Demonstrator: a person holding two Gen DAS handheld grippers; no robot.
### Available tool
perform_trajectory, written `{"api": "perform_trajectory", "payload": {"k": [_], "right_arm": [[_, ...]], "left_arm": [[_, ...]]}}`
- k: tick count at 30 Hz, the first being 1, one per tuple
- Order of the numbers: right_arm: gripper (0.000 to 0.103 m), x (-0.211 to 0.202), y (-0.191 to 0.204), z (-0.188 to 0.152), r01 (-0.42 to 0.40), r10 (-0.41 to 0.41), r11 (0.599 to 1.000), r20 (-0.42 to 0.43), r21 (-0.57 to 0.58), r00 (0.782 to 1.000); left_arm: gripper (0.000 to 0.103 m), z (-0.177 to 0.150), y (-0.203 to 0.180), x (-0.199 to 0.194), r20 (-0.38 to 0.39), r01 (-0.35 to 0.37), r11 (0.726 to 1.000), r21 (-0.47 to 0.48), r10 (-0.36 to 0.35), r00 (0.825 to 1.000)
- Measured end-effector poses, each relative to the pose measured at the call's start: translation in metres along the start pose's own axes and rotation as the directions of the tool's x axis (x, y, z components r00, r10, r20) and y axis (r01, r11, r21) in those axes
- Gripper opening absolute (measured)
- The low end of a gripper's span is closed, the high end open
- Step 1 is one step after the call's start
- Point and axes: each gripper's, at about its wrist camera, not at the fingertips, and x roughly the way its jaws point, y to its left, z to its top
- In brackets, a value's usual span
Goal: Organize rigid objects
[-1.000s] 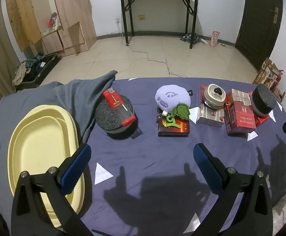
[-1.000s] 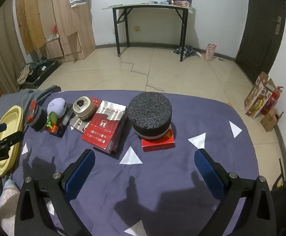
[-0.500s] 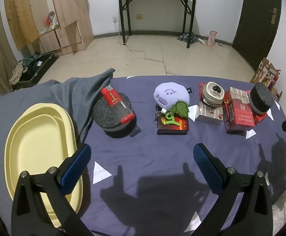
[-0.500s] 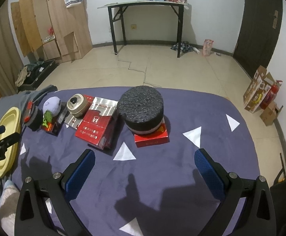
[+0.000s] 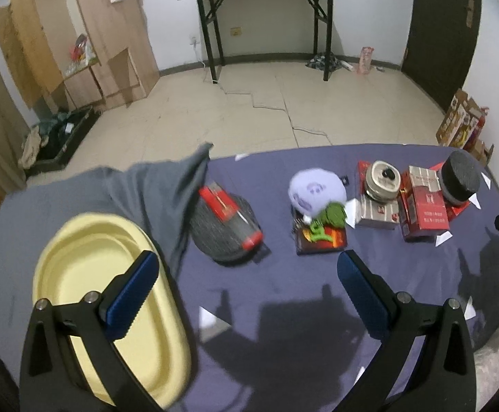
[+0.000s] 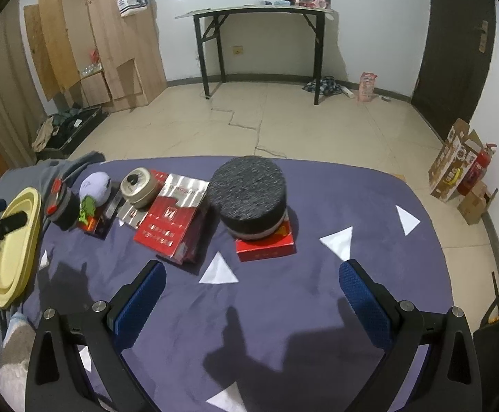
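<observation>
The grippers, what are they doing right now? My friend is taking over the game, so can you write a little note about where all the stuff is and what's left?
Left gripper: open, empty, above the purple cloth, near the yellow tray.
Right gripper: open, empty, facing the big black foam cylinder.
Things, in a row on the cloth: red lighter on a flat black foam disc, purple plush on a small box, round tin on a silver box, red carton, foam cylinder on a red box.
Done: nothing is in the tray.
Left: all of it, by the look of things.
</observation>
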Motion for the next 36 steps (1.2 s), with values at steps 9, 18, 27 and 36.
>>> {"api": "perform_trajectory", "payload": {"k": [9,18,27,36], "right_arm": [[0.103,0.005,-0.008,0.006,0.010,-0.010,0.999,0.004,0.034,1.000],[0.103,0.010,-0.001,0.007,-0.003,0.003,1.000,0.000,0.006,1.000],[0.103,0.006,0.002,0.009,-0.006,0.006,1.000,0.003,-0.005,1.000],[0.103,0.012,0.000,0.007,0.003,-0.003,1.000,-0.006,-0.013,1.000]], "left_arm": [[0.103,0.015,0.019,-0.005,0.066,-0.038,0.998,-0.053,0.042,0.997],[0.103,0.012,0.017,0.002,0.061,-0.014,0.995,-0.102,0.021,0.998],[0.103,0.004,0.018,0.006,0.052,-0.014,0.993,-0.116,0.020,0.998],[0.103,0.001,0.024,0.012,0.033,0.048,0.992,-0.119,-0.044,0.998]]}}
